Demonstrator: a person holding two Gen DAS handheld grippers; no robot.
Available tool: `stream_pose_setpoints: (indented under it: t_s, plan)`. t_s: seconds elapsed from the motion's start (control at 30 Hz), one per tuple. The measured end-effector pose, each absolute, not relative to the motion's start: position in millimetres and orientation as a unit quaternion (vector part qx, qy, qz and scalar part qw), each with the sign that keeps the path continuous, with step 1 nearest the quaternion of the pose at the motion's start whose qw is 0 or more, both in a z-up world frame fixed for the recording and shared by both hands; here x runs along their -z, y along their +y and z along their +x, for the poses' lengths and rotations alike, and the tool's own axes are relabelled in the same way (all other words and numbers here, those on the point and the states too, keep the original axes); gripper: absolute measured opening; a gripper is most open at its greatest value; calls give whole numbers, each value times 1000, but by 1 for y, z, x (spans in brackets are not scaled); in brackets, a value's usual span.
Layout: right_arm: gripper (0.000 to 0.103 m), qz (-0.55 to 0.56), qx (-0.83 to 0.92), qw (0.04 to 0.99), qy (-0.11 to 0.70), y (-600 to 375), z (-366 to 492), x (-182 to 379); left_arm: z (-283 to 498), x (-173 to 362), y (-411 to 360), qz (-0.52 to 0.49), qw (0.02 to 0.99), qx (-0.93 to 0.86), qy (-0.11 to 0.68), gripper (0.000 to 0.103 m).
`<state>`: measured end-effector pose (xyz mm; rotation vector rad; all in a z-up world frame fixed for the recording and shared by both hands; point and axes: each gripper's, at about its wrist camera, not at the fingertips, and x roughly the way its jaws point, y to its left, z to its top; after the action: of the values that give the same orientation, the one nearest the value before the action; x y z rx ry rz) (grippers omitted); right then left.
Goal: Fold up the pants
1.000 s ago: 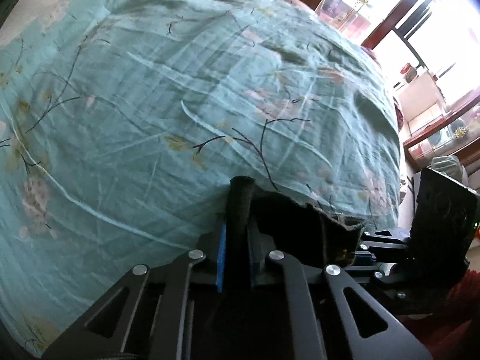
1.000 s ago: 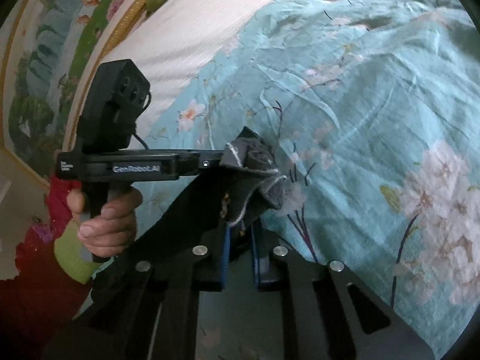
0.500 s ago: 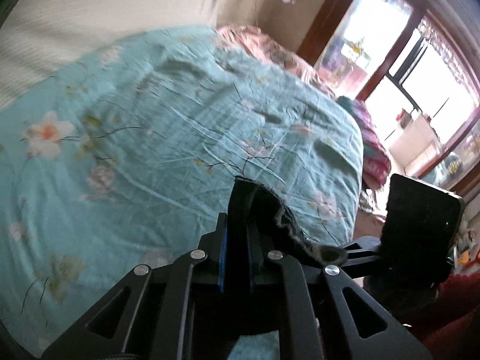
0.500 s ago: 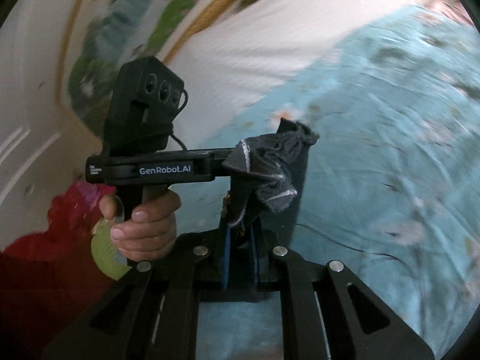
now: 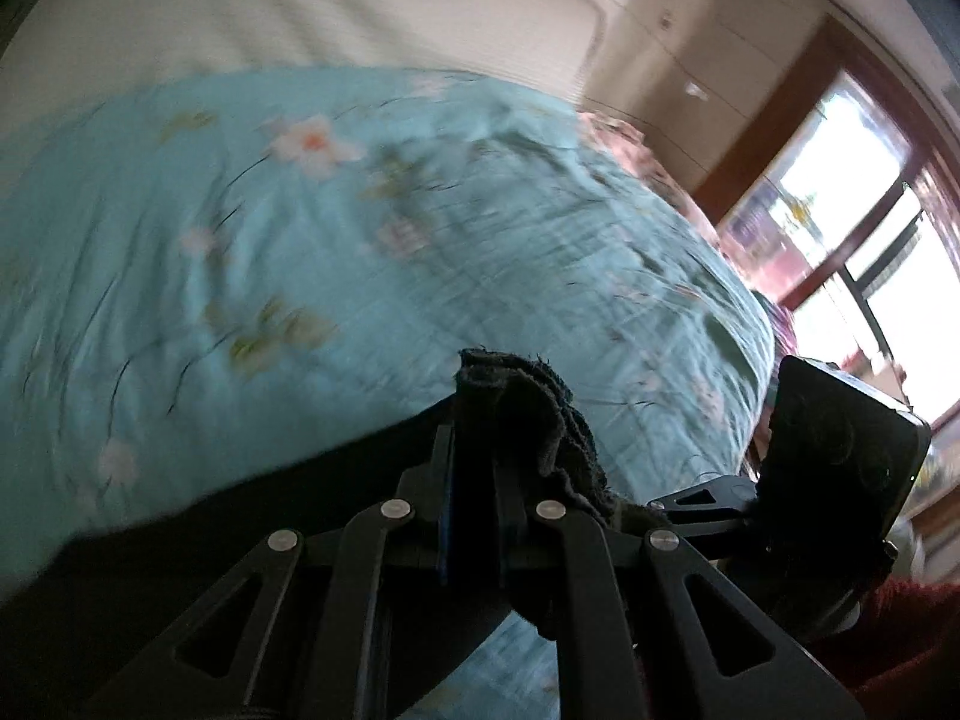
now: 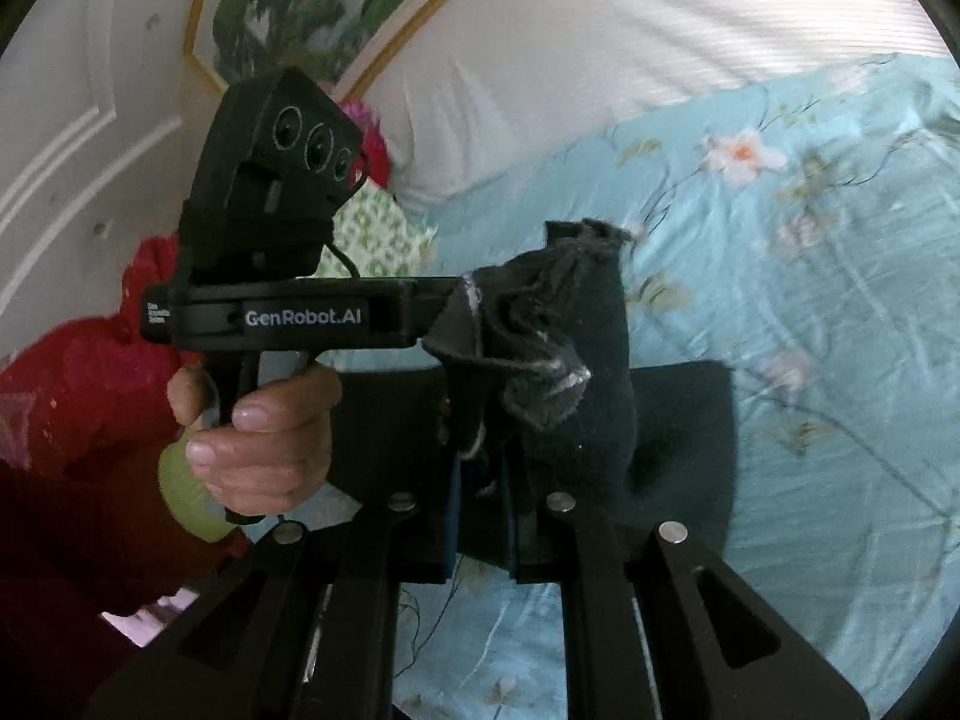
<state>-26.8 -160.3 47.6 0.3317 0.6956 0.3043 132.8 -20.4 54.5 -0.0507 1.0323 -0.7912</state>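
Both grippers have tilted upward over the last second: the headboard and wall now fill the top of each view, where a second ago there was almost only bedspread. The left gripper point(image 5: 474, 468) is pressed together on a bunched dark edge of the pants point(image 5: 528, 420), which sticks up past its fingertips at 12 o'clock and spills toward 3 o'clock. The right gripper point(image 6: 480, 468) is likewise pinching a wad of the same dark cloth point(image 6: 540, 330), frayed pale at the hem. In the right wrist view the left gripper point(image 6: 447, 315) comes in from 9 o'clock, held by a hand point(image 6: 258, 432), its tip touching the wad just above the right gripper's fingers, so the two pinch points sit very close together.

From each grip the rest of the pants hangs down and back under the gripper, a dark sheet toward 6 and 7 o'clock, over the teal flowered bedspread point(image 5: 240, 240). The left view is blurred, so whether the lower cloth touches the bed is hard to tell. The pants' long axis seems to run from the grippers downward; laying them flat probably calls for drawing the two grips apart along the bed first.
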Motion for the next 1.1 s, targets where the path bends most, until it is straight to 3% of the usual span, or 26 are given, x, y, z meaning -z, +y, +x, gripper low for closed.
stream_pose_setpoints:
  t_s: [0.27,0.53,0.7,1.0,1.1]
  plan:
    - [13,136,-150,900,386,-135,-9,-18,125,-16,28,-91,809,292,503,6]
    - [21,123,-144,890,415,-118,3,3,115,12,63,-131,809,230,526,7]
    - [40,122,-152,883,427,-109,6,10,105,19,88,-166,808,193,531,7]
    - [43,111,-183,874,437,-89,9,4,79,8,124,-186,826,146,512,15]
    - [43,100,-193,876,430,-82,10,-2,69,5,140,-210,826,130,507,28]
